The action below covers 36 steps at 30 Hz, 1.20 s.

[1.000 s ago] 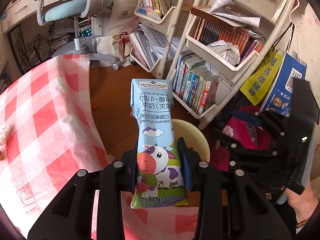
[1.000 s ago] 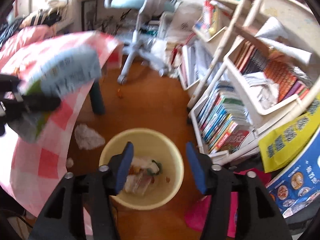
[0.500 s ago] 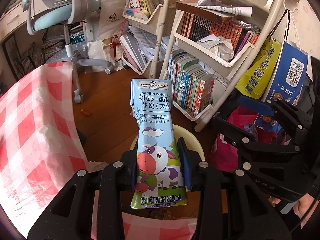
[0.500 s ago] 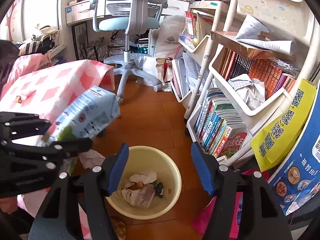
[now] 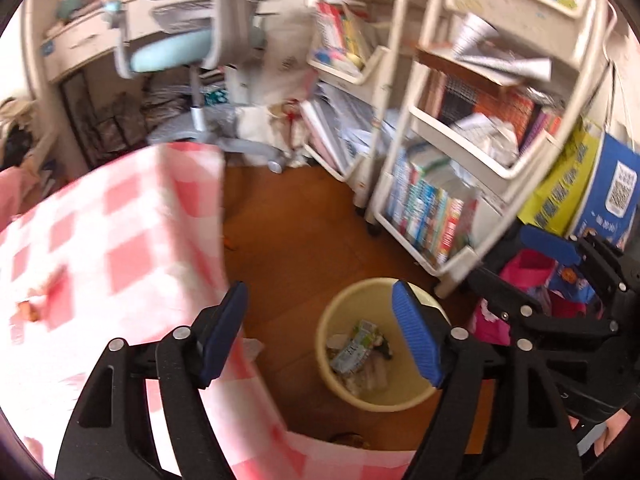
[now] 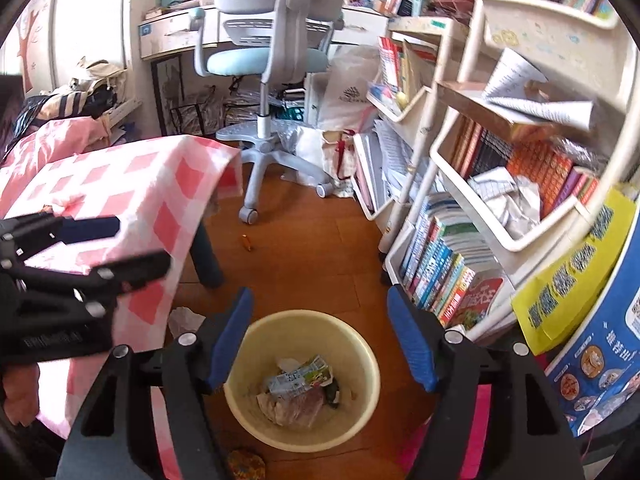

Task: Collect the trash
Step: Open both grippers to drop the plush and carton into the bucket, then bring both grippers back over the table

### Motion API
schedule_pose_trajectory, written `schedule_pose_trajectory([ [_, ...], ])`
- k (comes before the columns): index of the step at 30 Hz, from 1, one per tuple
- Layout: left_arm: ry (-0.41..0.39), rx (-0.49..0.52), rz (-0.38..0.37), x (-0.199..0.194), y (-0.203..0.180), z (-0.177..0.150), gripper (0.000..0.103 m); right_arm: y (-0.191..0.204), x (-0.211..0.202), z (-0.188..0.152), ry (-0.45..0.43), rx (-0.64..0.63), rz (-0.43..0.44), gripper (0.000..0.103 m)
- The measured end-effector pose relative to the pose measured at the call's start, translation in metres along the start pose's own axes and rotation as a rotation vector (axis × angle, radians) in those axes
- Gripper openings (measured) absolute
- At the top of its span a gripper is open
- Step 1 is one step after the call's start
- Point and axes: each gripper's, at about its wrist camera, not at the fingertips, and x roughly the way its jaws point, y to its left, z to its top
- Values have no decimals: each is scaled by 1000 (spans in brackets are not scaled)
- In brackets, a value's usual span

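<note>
Milk carton [image 6: 301,379] is in the yellow bin [image 6: 362,392], lying on its side on top of the crumpled wrappers; in my left view the same carton [image 5: 354,347] sits tilted in the bin [image 5: 412,394]. Bin stands on the wood floor [image 6: 316,256] between the table's pink checked cloth [image 6: 132,184] and the white book cart [image 6: 452,216]. My left tool [image 5: 320,334] is above the floor and bin rim, jaws opening, nothing between them; one blue pad overlaps the cloth edge, the other the bin rim. My right tool [image 6: 320,340] hangs over the bin, jaws also opening, nothing between the pads, the bin showing in the gap. A crumpled tissue [image 6: 184,319] lies on the floor by the table leg [image 6: 207,256], a small orange scrap [image 6: 246,242] farther out. Crumbs [image 5: 30,308] on the cloth in the left view. Grey-blue desk chair [image 6: 264,40] behind, well apart from the bin.
</note>
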Motion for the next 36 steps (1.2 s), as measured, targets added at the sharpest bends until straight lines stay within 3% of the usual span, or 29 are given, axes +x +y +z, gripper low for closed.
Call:
schedule_pose_trajectory([
  [6, -49, -31, 162, -49, 59, -5, 85, 48, -6, 15, -44, -90, 85, 74],
  [13, -92, -105, 363, -135, 157, -38, 96, 139, -19, 22, -83, -302, 205, 80],
  [22, -68, -354, 542, -199, 290, -91, 96, 255, -39, 14, -116, -507, 316, 87],
  [29, -77, -463, 531, -215, 340, -117, 96, 327, -44, -5, -106, -667, 376, 88],
  [36, -43, -503, 524, -210, 366, -125, 96, 360, -42, -16, -91, -726, 397, 88],
])
